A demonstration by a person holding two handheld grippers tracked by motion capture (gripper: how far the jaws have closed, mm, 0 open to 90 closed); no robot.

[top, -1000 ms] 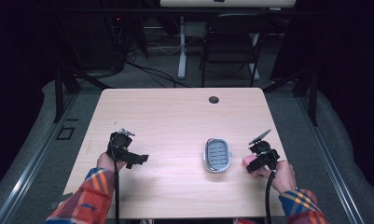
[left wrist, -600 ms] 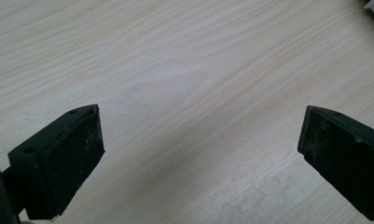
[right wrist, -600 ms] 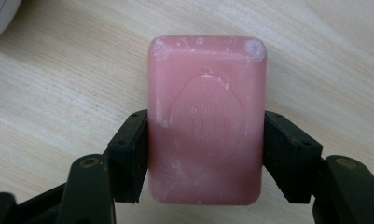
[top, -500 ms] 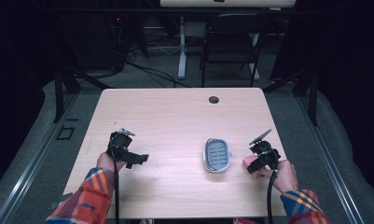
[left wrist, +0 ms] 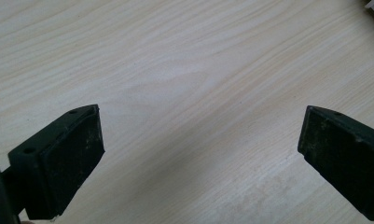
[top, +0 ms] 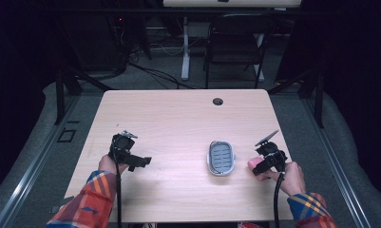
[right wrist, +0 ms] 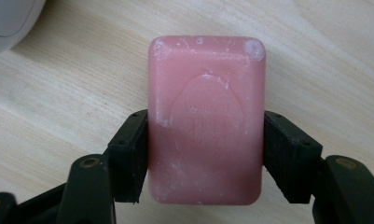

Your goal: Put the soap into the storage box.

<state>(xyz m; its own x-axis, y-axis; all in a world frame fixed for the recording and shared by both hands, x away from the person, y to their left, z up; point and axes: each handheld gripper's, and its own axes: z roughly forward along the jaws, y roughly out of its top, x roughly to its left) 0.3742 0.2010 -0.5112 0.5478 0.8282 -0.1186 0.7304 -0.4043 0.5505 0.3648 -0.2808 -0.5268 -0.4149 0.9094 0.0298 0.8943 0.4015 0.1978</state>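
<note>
Nothing shifts between the earlier pictures and now: both grippers, the soap [right wrist: 205, 121] and the dish [top: 221, 157] keep their places.

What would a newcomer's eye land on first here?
Probably the pink soap, clamped by its long sides in the right gripper near the table's right edge. Next, the grey oval soap dish just left of it, nothing in it. The left gripper has its fingers wide apart over bare wood.
</note>
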